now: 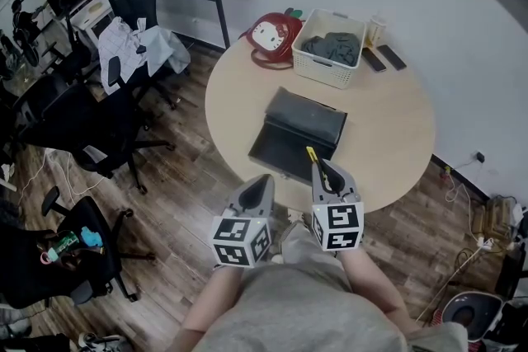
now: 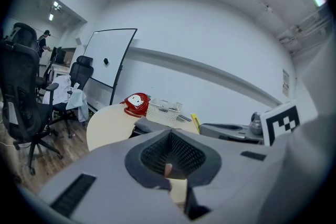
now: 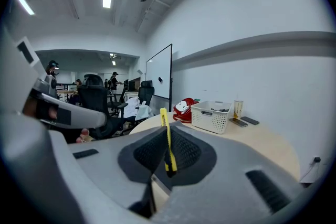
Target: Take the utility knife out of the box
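Note:
A dark grey box (image 1: pixel 301 121) lies open in the middle of the round table (image 1: pixel 396 136). My right gripper (image 1: pixel 320 171) hovers at the box's near edge, shut on a yellow utility knife (image 1: pixel 312 154). In the right gripper view the knife (image 3: pixel 166 134) stands upright between the pads, its tip above the jaws. My left gripper (image 1: pixel 264 180) hangs beside it, off the table's near edge, jaws shut with nothing in them. From the left gripper view the knife (image 2: pixel 195 122) shows as a yellow sliver past the box (image 2: pixel 149 126).
At the table's far side stand a white basket (image 1: pixel 330 45) of dark cloth, a red cartoon-cat bag (image 1: pixel 274 37), a cup (image 1: pixel 377 27) and two dark handsets (image 1: pixel 382 58). Office chairs (image 1: pixel 99 128) crowd the floor to the left.

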The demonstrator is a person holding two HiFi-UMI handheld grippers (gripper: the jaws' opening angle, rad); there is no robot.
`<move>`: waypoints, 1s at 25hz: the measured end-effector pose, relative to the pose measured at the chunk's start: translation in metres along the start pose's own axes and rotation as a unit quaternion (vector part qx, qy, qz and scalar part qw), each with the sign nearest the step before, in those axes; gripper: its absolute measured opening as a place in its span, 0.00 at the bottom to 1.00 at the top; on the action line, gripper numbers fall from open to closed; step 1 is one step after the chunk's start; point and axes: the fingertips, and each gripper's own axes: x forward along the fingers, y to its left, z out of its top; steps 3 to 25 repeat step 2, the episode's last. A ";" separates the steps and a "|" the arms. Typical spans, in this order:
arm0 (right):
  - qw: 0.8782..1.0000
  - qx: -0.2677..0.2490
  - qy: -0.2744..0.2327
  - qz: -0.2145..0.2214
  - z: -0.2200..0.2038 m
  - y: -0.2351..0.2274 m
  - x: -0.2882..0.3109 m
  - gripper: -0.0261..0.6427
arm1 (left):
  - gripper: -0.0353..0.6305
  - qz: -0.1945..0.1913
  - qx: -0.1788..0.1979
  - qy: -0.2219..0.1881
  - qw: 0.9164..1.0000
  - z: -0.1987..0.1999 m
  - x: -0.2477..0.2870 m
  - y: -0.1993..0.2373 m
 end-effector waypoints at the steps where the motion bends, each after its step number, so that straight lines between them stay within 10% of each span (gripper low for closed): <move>1: 1.000 0.000 0.000 0.000 0.000 0.001 0.000 0.06 | 0.06 0.000 0.000 0.000 1.000 0.000 -0.001 0.000; 25: 1.000 0.000 -0.001 0.001 0.001 0.002 -0.001 0.06 | 0.06 0.000 0.000 0.000 1.000 0.000 -0.001 0.001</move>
